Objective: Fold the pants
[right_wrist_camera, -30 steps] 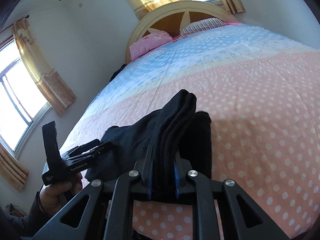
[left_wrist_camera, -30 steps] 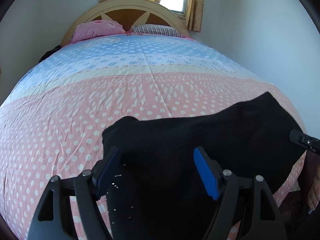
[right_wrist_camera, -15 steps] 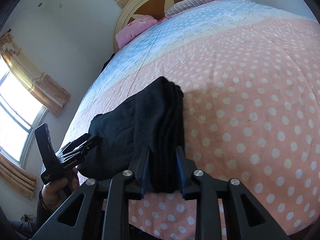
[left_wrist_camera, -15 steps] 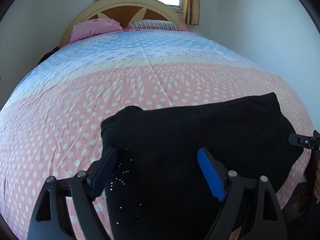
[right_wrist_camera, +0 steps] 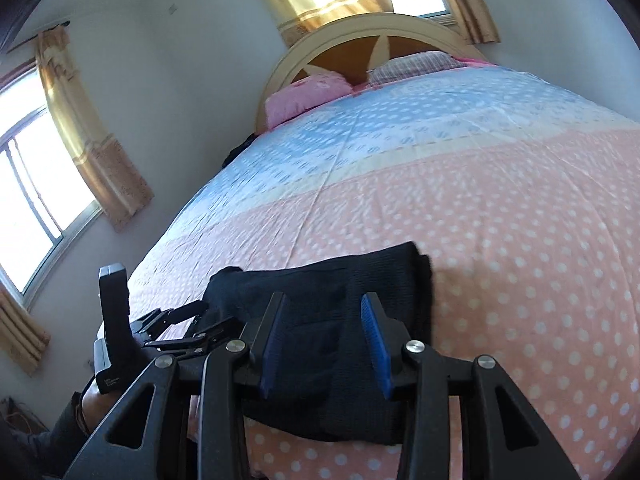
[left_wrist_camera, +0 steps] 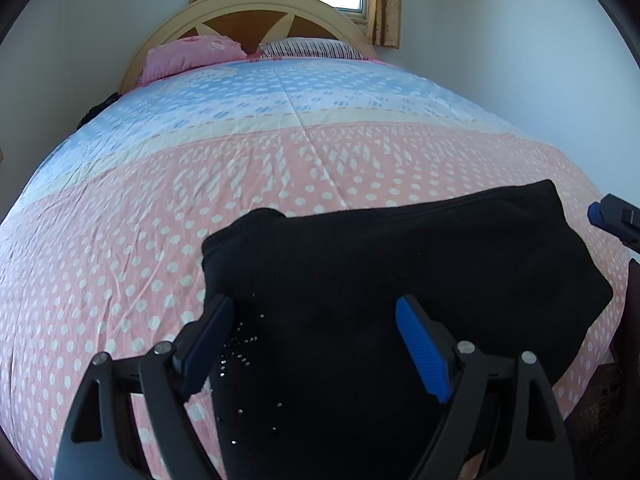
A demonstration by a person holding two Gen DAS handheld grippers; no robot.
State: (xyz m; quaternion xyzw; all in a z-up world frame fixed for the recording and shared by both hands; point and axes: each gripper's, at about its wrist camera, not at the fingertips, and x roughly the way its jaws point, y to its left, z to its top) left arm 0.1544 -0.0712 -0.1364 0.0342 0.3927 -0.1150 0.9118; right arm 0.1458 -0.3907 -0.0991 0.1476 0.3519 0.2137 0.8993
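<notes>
Black pants [left_wrist_camera: 400, 272] lie folded in a flat stack on the pink dotted bedspread [left_wrist_camera: 120, 248] near the bed's foot edge. Small shiny studs show on the cloth near my left finger. My left gripper [left_wrist_camera: 316, 340] is open just above the near part of the pants. In the right wrist view the pants [right_wrist_camera: 332, 312] lie flat under my right gripper [right_wrist_camera: 324, 340], which is open and empty. The left gripper [right_wrist_camera: 188, 324] shows there at the pants' left end. The right gripper's tip [left_wrist_camera: 612, 216] shows at the right edge of the left wrist view.
The bed runs back to a pink pillow [left_wrist_camera: 192, 52], a striped pillow [left_wrist_camera: 312, 48] and a wooden headboard [left_wrist_camera: 256, 12]. White walls flank it. Curtained windows [right_wrist_camera: 24, 184] stand on the left wall and behind the headboard.
My right gripper was shut on the pants' folded edge and held it up; it has now opened and the pants lie flat. My left gripper stayed open over the pants.
</notes>
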